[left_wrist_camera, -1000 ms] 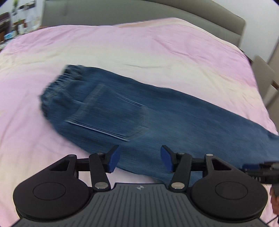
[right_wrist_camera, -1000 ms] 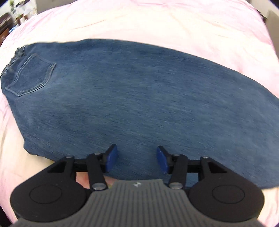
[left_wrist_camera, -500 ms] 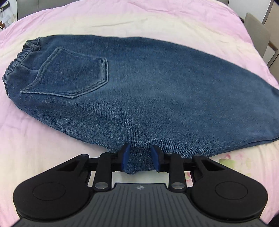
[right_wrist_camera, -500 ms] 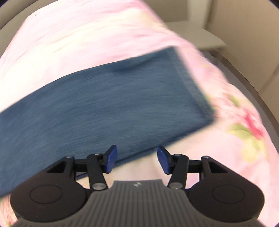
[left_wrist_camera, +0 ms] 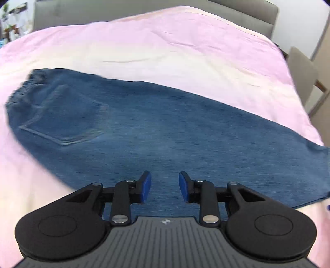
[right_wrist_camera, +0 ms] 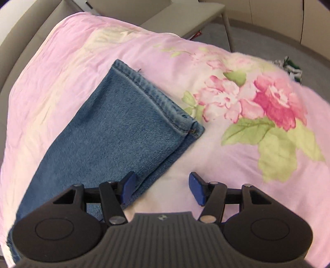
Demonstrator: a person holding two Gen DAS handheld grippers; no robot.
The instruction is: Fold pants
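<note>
Left wrist view: blue pants [left_wrist_camera: 165,132] lie flat on the pink bedspread [left_wrist_camera: 185,51], waistband [left_wrist_camera: 26,86] toward the bed's left edge, legs running to its right edge. Left claw [left_wrist_camera: 164,186] above the denim, fingers apart, holding nothing. Grey headboard [left_wrist_camera: 237,10] behind; a chair [left_wrist_camera: 303,76] off the right edge. Frame motion-blurred; near pants edge hidden by the claw body.

Right wrist view: leg hem [right_wrist_camera: 152,94] near the bed's corner, beside a printed flower [right_wrist_camera: 276,101]. Right claw [right_wrist_camera: 163,188] spread wide, empty, left finger [right_wrist_camera: 129,185] over the denim edge; contact unclear.
</note>
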